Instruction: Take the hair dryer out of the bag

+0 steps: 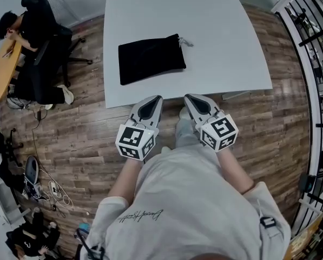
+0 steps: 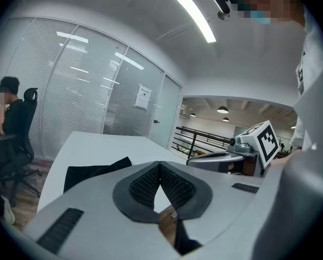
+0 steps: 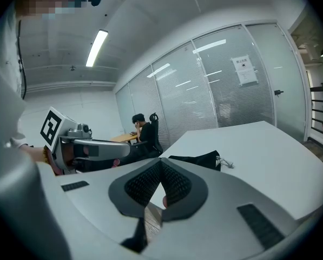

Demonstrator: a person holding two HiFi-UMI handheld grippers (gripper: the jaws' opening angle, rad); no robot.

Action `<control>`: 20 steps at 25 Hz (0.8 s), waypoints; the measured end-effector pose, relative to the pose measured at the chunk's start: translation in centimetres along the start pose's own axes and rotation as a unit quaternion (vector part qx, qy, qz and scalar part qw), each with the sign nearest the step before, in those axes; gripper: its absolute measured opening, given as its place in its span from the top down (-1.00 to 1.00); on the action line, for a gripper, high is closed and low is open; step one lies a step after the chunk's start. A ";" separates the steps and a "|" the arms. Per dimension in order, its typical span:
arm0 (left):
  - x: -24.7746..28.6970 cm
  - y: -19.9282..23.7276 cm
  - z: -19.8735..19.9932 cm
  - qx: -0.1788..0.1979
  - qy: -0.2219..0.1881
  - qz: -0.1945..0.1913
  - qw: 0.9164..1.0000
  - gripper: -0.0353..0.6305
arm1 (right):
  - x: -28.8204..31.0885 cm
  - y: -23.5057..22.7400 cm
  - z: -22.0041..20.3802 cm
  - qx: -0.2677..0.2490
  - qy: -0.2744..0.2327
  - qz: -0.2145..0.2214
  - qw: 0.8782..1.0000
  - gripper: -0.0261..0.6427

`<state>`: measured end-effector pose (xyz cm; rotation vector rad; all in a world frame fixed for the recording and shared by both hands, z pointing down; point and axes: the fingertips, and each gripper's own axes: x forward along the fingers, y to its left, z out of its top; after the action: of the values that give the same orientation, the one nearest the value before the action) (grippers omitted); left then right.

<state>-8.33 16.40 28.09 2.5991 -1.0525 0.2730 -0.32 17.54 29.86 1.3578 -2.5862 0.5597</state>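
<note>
Spotter: Bag [image 1: 151, 58] lies flat on the table [image 1: 226, 47]. It is black, its long axis runs left to right, and its drawstring [image 1: 184, 41] is at the right end.

Handler: And the dryer?

Spotter: Not in sight. By the task it should be inside the bag, though no bulge shows which way it points.

Handler: Grippers?

Spotter: Both sit on the near side of the bag, short of it and touching nothing. The left gripper [image 1: 157, 98] has its jaws pressed together on nothing. The right gripper [image 1: 188, 97] is likewise closed and empty.

Handler: Which one is nearer?

Spotter: The left one points at the bag's near long edge, toward its right half, and is slightly nearer the cloth. The right one lines up just past the drawstring end, so it seems better placed for the mouth.

Handler: So the reach goes straight ahead, away from the person.

Spotter: Likely, yes. One gripper has to open and pin the cloth, the other to work at the mouth on the bag's right.
</note>
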 end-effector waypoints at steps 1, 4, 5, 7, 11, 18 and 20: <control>0.4 0.4 0.2 0.008 0.002 0.003 1.000 0.85 | 0.4 -0.3 0.4 -0.001 -0.003 0.005 1.000 0.88; 2.0 0.9 0.7 0.029 0.009 0.008 1.000 0.85 | 1.3 -1.1 1.4 0.000 -0.014 0.022 1.000 0.88; 2.5 1.1 0.9 0.024 0.009 0.007 1.000 0.85 | 1.6 -1.4 1.7 -0.001 -0.015 0.026 1.000 0.88; 3.4 1.8 1.4 0.008 0.005 0.010 1.000 0.85 | 2.1 -2.2 2.4 -0.010 -0.016 0.035 0.999 0.88; 4.9 3.6 2.9 -0.003 -0.006 0.030 1.000 0.86 | 3.5 -3.8 3.7 -0.028 -0.013 0.054 0.998 0.88; 9.0 5.2 4.8 -0.001 -0.008 0.046 0.999 0.86 | 5.7 -7.9 4.9 -0.047 0.004 0.056 0.997 0.88; 9.9 5.5 5.1 -0.001 -0.009 0.053 0.999 0.86 | 6.2 -9.0 5.3 -0.047 0.005 0.062 0.997 0.88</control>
<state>-4.83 4.46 27.44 2.5516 -1.1981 0.2739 3.63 6.13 29.17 1.1681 -2.6656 0.4547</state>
